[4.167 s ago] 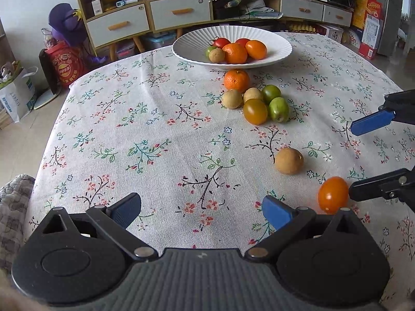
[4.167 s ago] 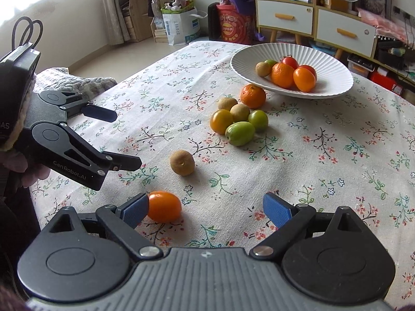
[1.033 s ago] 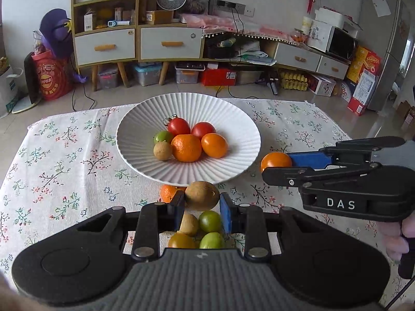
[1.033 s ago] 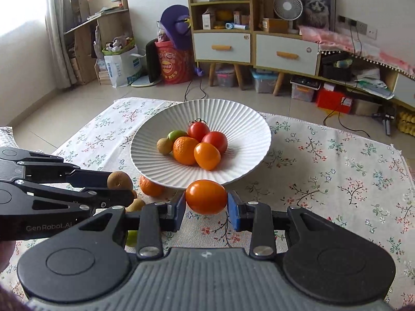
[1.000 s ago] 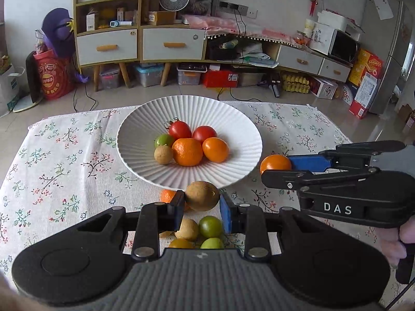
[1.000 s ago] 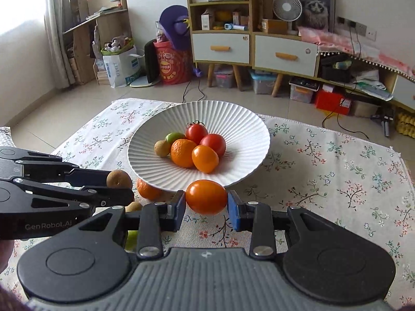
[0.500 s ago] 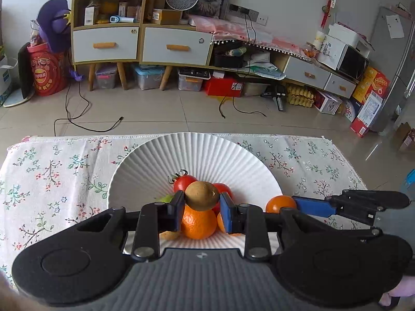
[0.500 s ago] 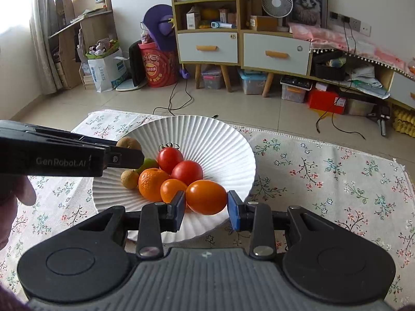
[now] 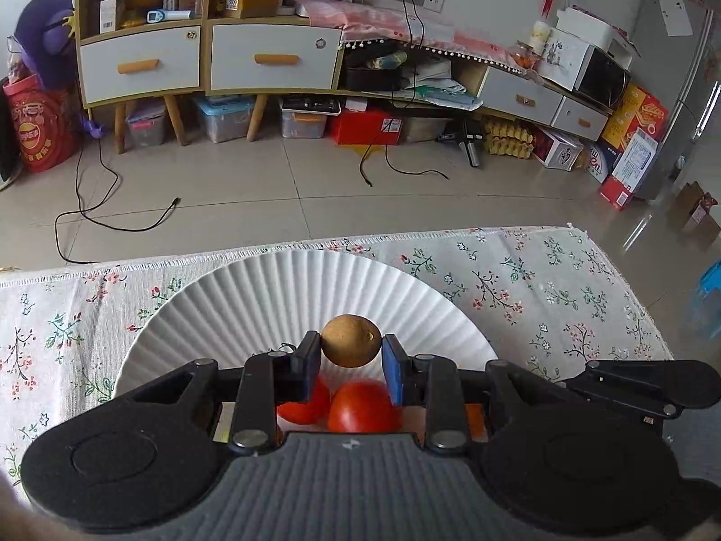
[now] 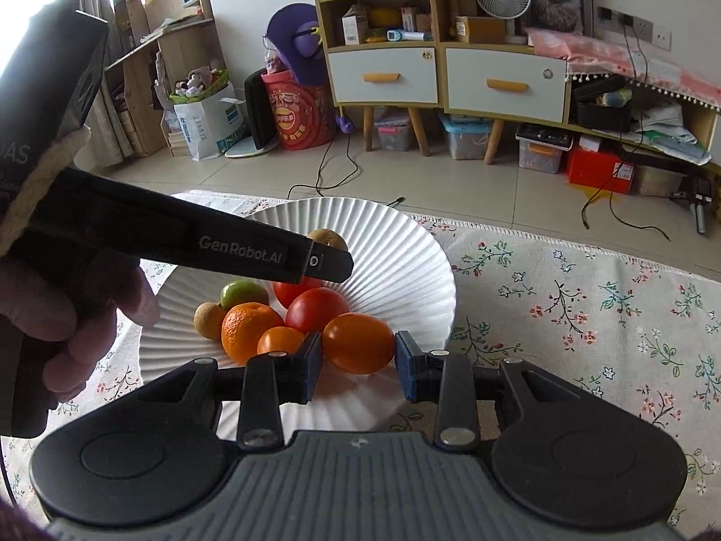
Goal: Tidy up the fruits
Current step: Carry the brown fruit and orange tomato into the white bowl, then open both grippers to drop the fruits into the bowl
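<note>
Brown fruit [image 9: 351, 340] clamped in left gripper [image 9: 351, 358], orange fruit [image 10: 357, 348] clamped in right gripper [image 10: 359, 366]; both held over plate [image 10: 396, 261]. Fruit pile [image 10: 252, 322] at 9 o'clock of orange fruit. Risk: released fruit rolled off sloped rim, pile knocked, grippers collided.

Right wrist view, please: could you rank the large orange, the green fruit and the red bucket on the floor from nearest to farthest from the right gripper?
From the right gripper, which is shut on an orange tomato:
1. Large orange, on the plate, just left of the gripper.
2. Green fruit, behind the orange, farther left on the plate.
3. Red bucket, on the floor beyond the table.
</note>
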